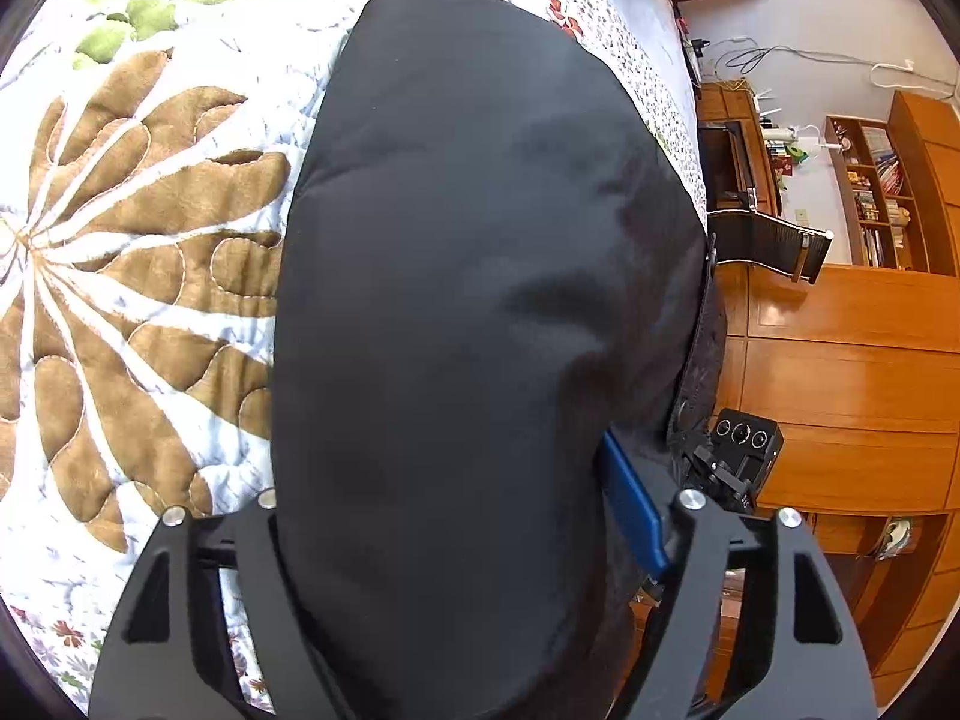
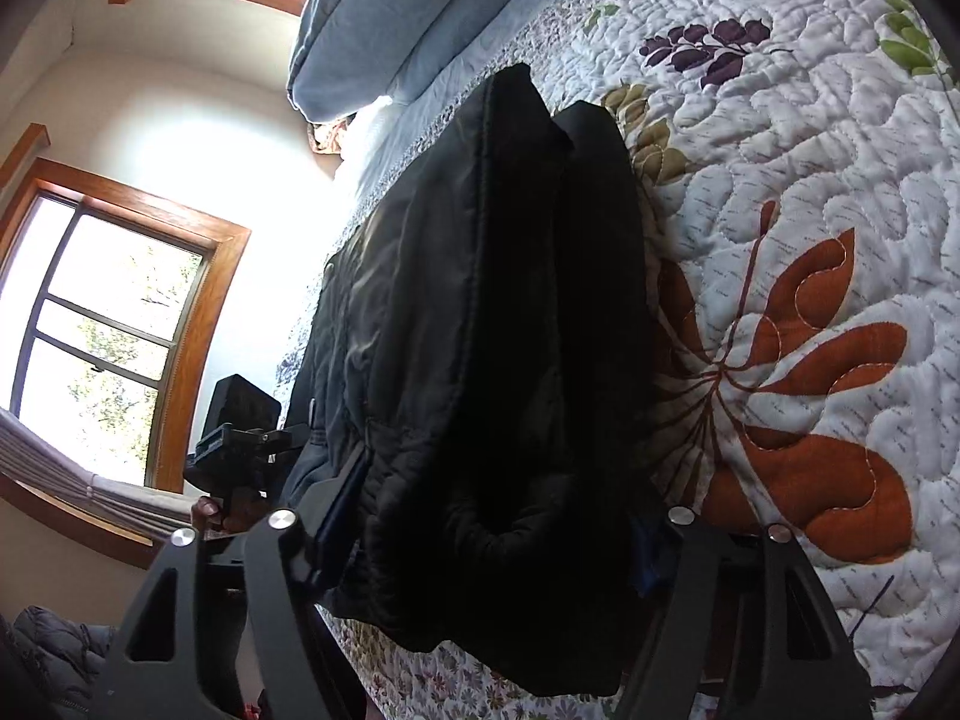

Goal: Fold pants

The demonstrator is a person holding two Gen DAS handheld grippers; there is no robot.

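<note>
Pants [image 1: 480, 300], black and padded, lie folded on a bed under a white floral quilt [image 1: 150, 240], and both wrist views show them filling the middle of the frame. In the left wrist view, brown leaf patterns of the quilt sit at nine o'clock, the dark bulk of the pants runs from twelve o'clock down to six o'clock, and wooden cabinets [image 1: 840, 390] and a bookshelf [image 1: 876, 198] stand at three o'clock beyond the bed edge. The left hand-held gripper [image 1: 468, 540] straddles the near end of the pants; a blue pad [image 1: 633, 510] at four o'clock lies against the fabric, the other finger is hidden, so a firm clamp cannot be told. At four o'clock the other gripper's camera block [image 1: 747, 441] shows just beside the pants. In the right wrist view, a window [image 2: 114, 330] sits at nine o'clock, blue pillows [image 2: 390, 18] at eleven o'clock, the pants in the centre, and orange leaf print at three o'clock. The right hand-held gripper [image 2: 486, 534] has the thick rolled end of the pants between its fingers, fabric bulging around both, apparently gripped. A person's fingers [image 2: 210, 510] show at eight o'clock.
</note>
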